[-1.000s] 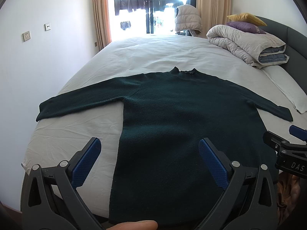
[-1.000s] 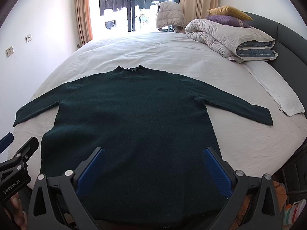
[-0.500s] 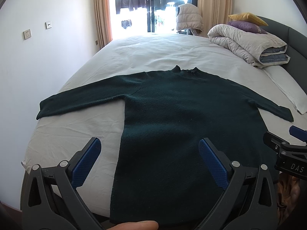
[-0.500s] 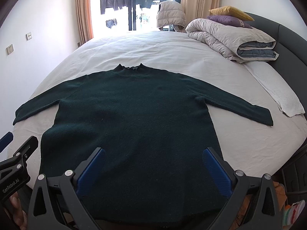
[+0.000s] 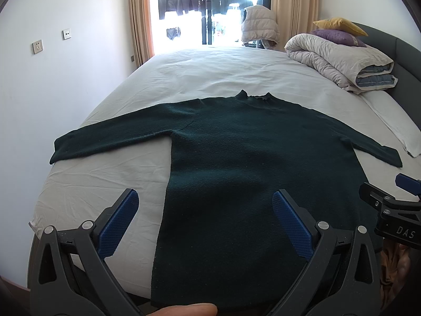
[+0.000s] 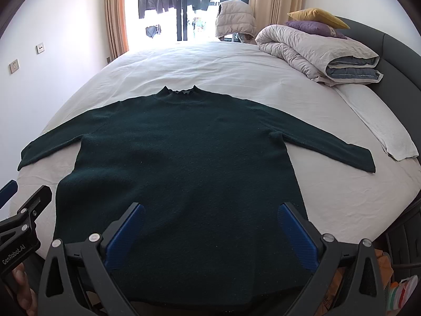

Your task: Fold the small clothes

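Dark green sweater [image 5: 244,173] lies flat on the white bed sheet [image 5: 210,71], collar [image 6: 180,92] at the far end, hem at the near edge of the bed; both sleeves spread out sideways, left sleeve [image 5: 115,139] reaching toward the left edge of the mattress, right sleeve [image 6: 329,142] ending just short of a flat white pillow [image 6: 381,129]; no folds made in it yet.

Left gripper [image 5: 205,208] jaws spread wide, nothing between them; it hovers over the near left part of the sweater body, left blue pad [image 5: 118,221] above bare sheet, right pad over the knit; contact with fabric not evident; a fingertip [image 5: 186,309] shows at the bottom edge of that view.

Right gripper [image 6: 210,221] also wide open and empty, both pads above the lower sweater body near the hem; each gripper is visible at the edge of the other's view, so they sit side by side at the near end of the bed.

Far right: rolled grey duvet [image 6: 315,52] with purple cushion [image 6: 315,27] and yellow cushion [image 6: 318,15] stacked on it, against a dark grey headboard [image 6: 394,50]; far centre: pale puffer vest [image 6: 235,19] in front of a bright window [image 5: 210,8] with beige curtains [image 5: 139,18]; wall sockets [image 5: 38,47] on the left white wall.
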`<state>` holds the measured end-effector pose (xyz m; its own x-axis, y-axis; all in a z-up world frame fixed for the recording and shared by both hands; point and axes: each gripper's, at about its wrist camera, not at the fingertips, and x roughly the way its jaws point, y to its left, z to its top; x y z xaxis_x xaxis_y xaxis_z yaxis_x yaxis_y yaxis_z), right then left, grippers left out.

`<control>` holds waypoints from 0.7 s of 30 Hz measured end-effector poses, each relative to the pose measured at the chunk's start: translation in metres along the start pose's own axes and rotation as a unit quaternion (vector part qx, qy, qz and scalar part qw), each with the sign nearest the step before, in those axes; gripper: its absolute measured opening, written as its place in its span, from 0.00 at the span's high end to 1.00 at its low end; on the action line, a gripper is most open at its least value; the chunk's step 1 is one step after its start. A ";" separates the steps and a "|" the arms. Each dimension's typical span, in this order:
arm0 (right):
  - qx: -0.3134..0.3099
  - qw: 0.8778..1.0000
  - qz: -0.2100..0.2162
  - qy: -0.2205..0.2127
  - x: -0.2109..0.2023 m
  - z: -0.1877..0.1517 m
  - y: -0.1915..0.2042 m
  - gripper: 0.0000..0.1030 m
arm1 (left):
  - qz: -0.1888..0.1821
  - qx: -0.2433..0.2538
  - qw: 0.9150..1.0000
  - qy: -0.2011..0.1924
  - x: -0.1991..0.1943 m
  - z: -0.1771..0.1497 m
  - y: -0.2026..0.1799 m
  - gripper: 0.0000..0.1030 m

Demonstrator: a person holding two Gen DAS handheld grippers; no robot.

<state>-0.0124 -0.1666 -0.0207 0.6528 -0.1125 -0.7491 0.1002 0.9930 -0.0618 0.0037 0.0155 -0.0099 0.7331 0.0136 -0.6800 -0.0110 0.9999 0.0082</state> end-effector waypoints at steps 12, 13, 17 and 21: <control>0.001 1.000 0.002 0.003 0.001 0.000 0.002 0.00 | 0.000 -0.001 1.000 0.001 0.002 -0.002 0.001 0.00; 0.001 1.000 0.002 0.003 0.000 0.000 0.002 0.00 | 0.000 0.000 1.000 0.001 0.002 -0.002 0.001 0.00; 0.002 1.000 0.002 0.003 0.000 -0.001 0.002 0.00 | 0.000 0.000 1.000 0.001 0.002 -0.002 0.000 0.00; 0.001 1.000 0.002 0.003 0.000 -0.001 0.003 0.00 | 0.000 -0.001 1.000 0.001 0.002 -0.002 0.000 0.00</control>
<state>-0.0126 -0.1641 -0.0211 0.6490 -0.1092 -0.7529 0.0994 0.9933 -0.0584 0.0041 0.0156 -0.0125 0.7316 0.0131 -0.6816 -0.0119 0.9999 0.0064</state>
